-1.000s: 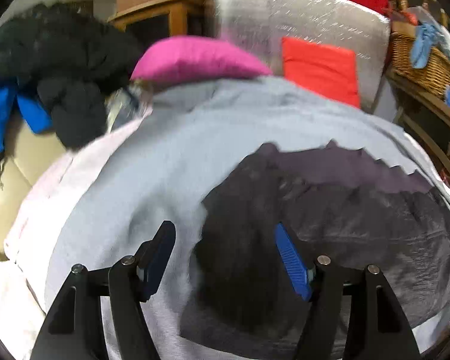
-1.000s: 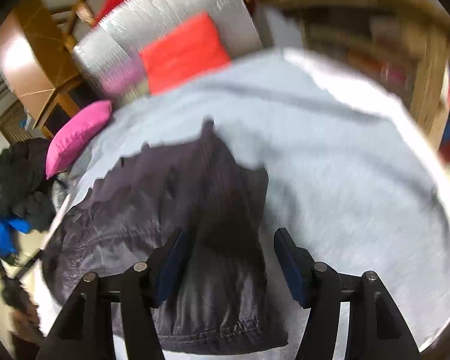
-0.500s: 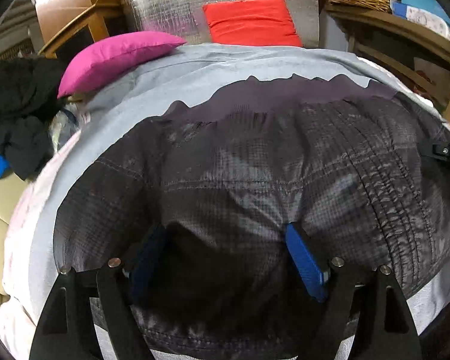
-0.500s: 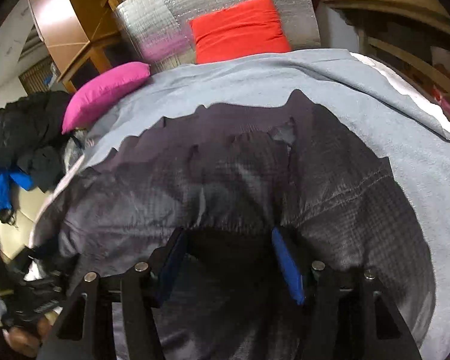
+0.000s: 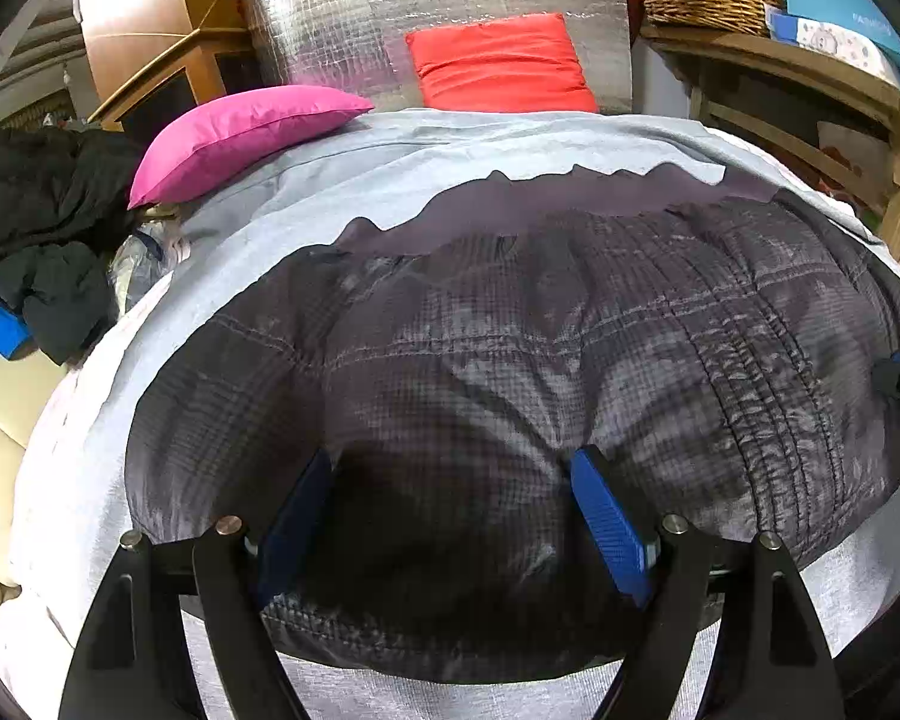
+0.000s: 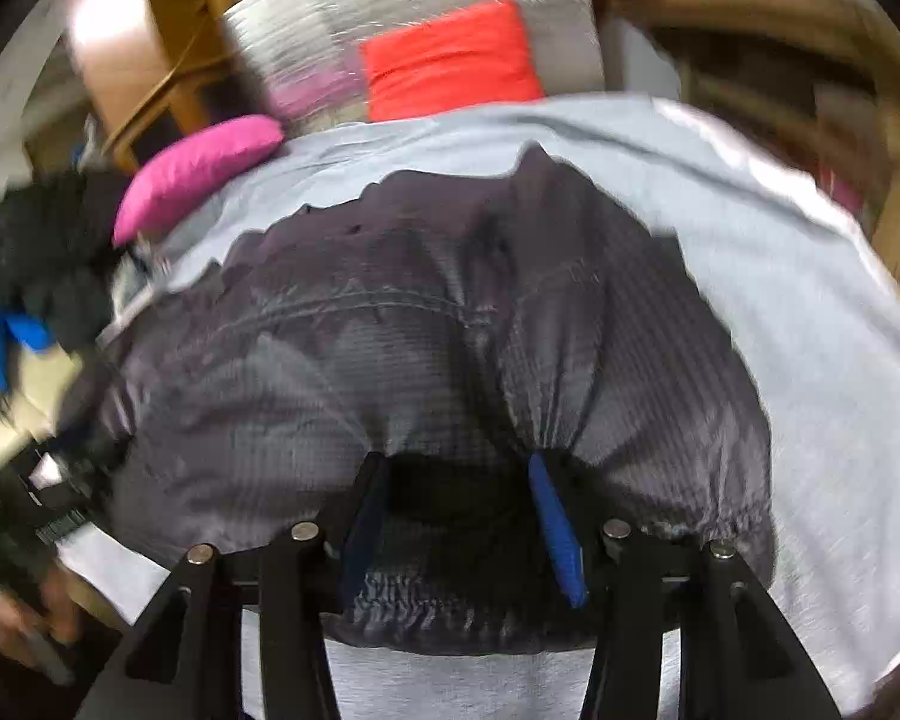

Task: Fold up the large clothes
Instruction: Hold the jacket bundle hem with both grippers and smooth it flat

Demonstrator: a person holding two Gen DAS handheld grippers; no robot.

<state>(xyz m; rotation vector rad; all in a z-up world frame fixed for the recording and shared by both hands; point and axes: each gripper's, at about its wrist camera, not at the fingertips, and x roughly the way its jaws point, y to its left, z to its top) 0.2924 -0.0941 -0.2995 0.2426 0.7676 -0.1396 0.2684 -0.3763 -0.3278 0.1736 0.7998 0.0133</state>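
The dark quilted jacket (image 5: 510,360) lies spread across the grey sheet (image 5: 390,168) of the bed, its near hem toward both cameras and its far edge short of the pink pillow (image 5: 240,132) and the red cushion (image 5: 498,63). A second ago each wrist view showed the garment at a distance, with bare sheet on the left under the left tool and a narrow dark strip under the right one; now the fabric fills the lower half of both views, so both tools have come down onto the near hem. The left gripper (image 5: 450,516) stands with its jaws wide apart, having opened further in the last second; the cloth bulges between them, but the pads do not appear to press on it. The right gripper (image 6: 456,516) has just been closing, and a gathered bunch of the elastic hem sits between its blue pads (image 6: 555,534); the fabric puckers toward them, though motion blur leaves it unsettled whether the pinch is complete, and I read it as not yet clamped. Assessment: the task stands at the grasping step of a fold, with neither corner yet secured. A shallow bite on this slippery, puffy material could slip once it is lifted.
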